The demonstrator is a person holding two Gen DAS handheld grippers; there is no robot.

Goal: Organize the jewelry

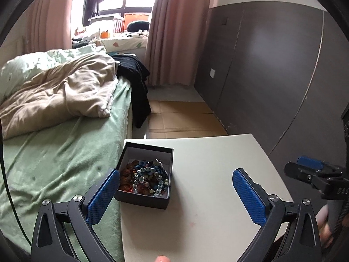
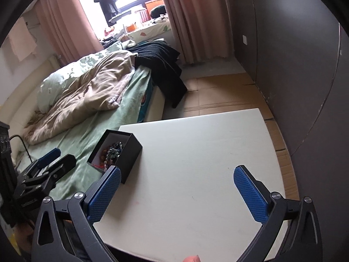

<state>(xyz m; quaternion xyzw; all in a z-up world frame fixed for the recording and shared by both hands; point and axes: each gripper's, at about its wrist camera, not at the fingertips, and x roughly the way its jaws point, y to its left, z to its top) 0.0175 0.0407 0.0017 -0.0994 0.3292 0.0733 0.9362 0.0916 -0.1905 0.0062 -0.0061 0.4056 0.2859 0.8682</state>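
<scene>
A black open box (image 1: 146,199) stands at the left edge of a white table (image 1: 207,174). It holds a heap of beaded jewelry (image 1: 146,176), blue, amber and pearly. My left gripper (image 1: 176,182) is open and empty above the table, its left finger beside the box's near left corner. In the right wrist view the box (image 2: 128,155) and the jewelry (image 2: 113,150) lie ahead to the left. My right gripper (image 2: 177,181) is open and empty over the bare table (image 2: 196,152). Each gripper shows at the edge of the other's view.
A bed (image 1: 54,152) with a green sheet and a beige quilt (image 1: 59,93) adjoins the table's left side. Dark clothes (image 1: 135,74) hang off the bed's far corner. A dark wardrobe wall (image 1: 272,65) runs along the right. Cardboard (image 1: 181,118) covers the floor beyond the table.
</scene>
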